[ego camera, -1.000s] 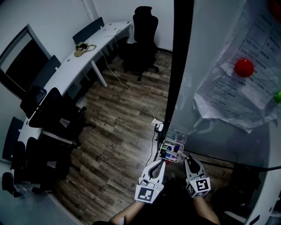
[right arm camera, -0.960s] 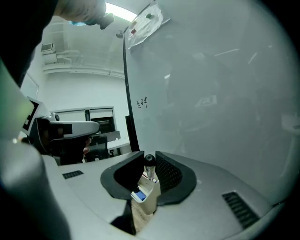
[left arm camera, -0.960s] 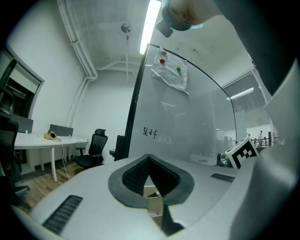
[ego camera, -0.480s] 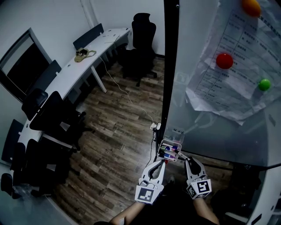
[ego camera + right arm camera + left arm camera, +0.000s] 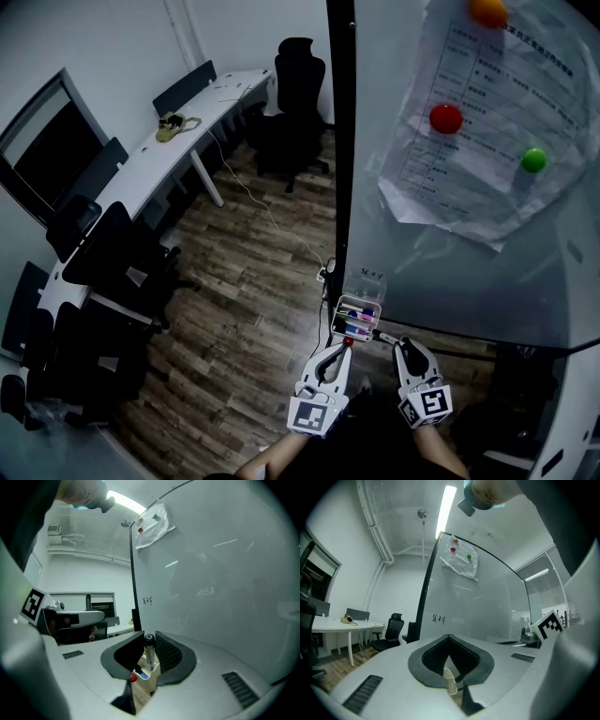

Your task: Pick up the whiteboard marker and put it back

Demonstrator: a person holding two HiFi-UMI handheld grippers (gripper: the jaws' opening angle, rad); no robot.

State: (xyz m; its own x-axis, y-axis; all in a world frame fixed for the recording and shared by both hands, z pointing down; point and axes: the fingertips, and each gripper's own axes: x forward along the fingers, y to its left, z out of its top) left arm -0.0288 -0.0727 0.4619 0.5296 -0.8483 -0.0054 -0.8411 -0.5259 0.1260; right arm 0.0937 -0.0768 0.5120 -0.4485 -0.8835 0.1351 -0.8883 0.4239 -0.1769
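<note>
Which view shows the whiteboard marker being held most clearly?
The right gripper view: the whiteboard marker stands close up, clamped between the jaws. The head view shows it only as a small, thin sliver; the left gripper view shows none of it.

I count, from my feed: whiteboard (image 5: 450,272), one; round magnets on it, three, being orange magnet (image 5: 488,11), red magnet (image 5: 445,118), green magnet (image 5: 533,159); paper bundle (image 5: 478,183), one; marker tray (image 5: 357,317), one, its contents too small to tally; whiteboard marker (image 5: 149,651), one, clamped in my right claw (image 5: 396,343); left claw (image 5: 344,347), one; long white surface (image 5: 141,159), one; high-backed office chair (image 5: 298,70), one
</note>
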